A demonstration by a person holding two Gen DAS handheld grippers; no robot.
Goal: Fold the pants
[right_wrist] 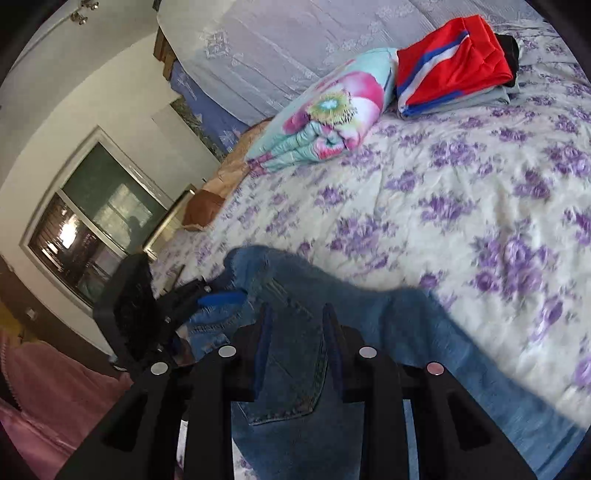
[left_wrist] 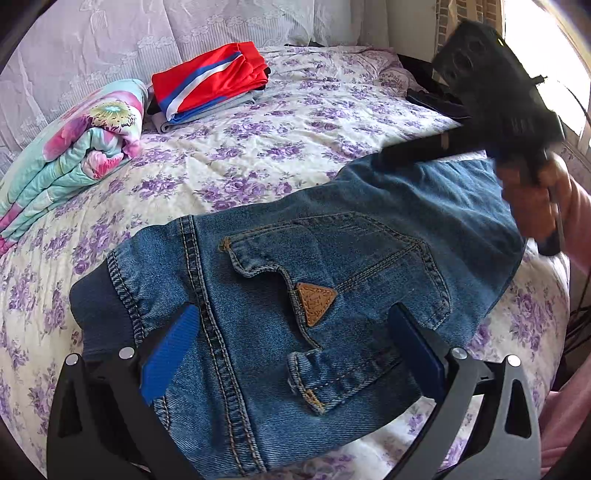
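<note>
Blue denim jeans [left_wrist: 295, 280] lie folded on the floral bedspread [left_wrist: 258, 147], back pocket with a brown triangular patch [left_wrist: 316, 302] facing up. My left gripper [left_wrist: 295, 332] is open, its blue-padded fingers [left_wrist: 170, 350] spread over the waistband end of the jeans. My right gripper [left_wrist: 388, 158] reaches onto the far end of the jeans. In the right wrist view the right gripper [right_wrist: 297, 321] stands half open over the jeans [right_wrist: 295, 350], with denim between its fingers; whether it grips is unclear. The left gripper [right_wrist: 218, 299] shows at the left there.
A stack of folded clothes topped by a red, white and blue garment [left_wrist: 210, 83] sits at the back of the bed. A folded floral quilt [left_wrist: 74, 147] lies to its left. A dark garment [left_wrist: 432, 98] lies at the bed's far right edge. A lace cover [left_wrist: 184, 29] hangs behind.
</note>
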